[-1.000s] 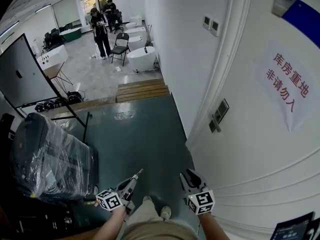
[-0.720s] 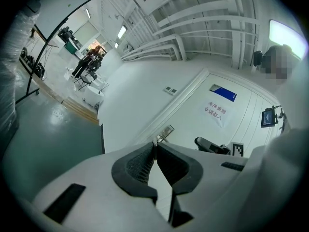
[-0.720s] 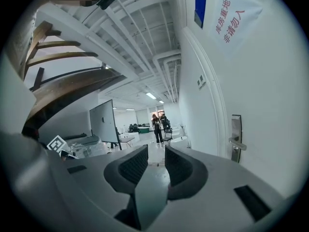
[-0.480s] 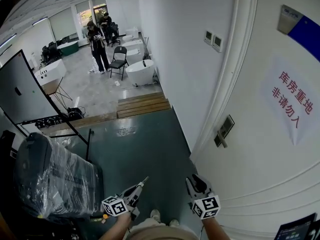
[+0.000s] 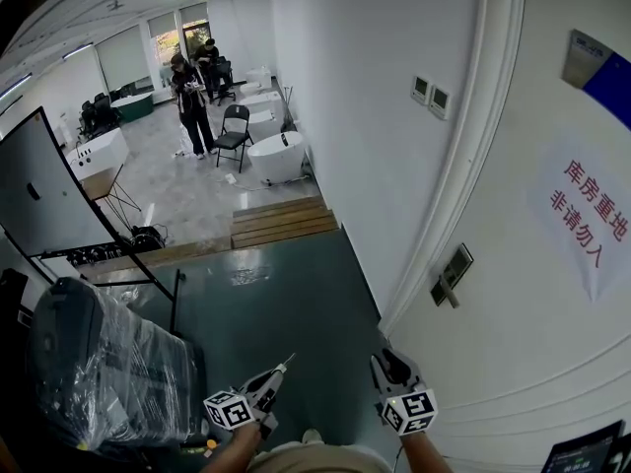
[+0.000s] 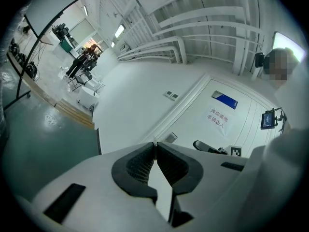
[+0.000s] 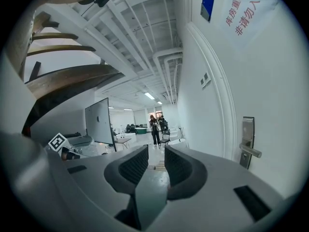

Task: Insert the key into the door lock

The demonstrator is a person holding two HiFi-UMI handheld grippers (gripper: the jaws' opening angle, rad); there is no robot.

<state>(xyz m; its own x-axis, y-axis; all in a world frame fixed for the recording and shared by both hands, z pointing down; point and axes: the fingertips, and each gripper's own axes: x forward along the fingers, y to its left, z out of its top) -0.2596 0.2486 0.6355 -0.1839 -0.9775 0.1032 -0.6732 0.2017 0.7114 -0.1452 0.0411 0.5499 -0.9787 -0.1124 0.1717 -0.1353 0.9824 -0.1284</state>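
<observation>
Left gripper point(image 5: 276, 373) nearer door lock point(image 5: 452, 275), clenched on key point(image 5: 287, 362); right gripper point(image 5: 387, 362) likewise nearer, released.

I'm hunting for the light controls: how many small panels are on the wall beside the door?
2. The left panel and the right panel sit side by side, high on the wall, just left of the door frame. None looks hidden.

1. The place is a large open workspace, part showroom and part lab, with a grey tiled hall beyond a green floor point(image 5: 281, 308).
2. White bathtubs point(image 5: 276, 158) stand on display beside a black chair point(image 5: 235, 126), and two people point(image 5: 189, 85) stand there.
3. A big panel on a stand point(image 5: 44, 190) and a plastic-wrapped machine point(image 5: 99, 358) suggest equipment testing.
4. Bare ceiling pipes point(image 7: 161, 57), wall control panels point(image 5: 430, 92) and a white door point(image 5: 552, 382) with a lever lock point(image 5: 452, 274) and a red-lettered notice point(image 5: 587, 220) mark a commercial building.
</observation>
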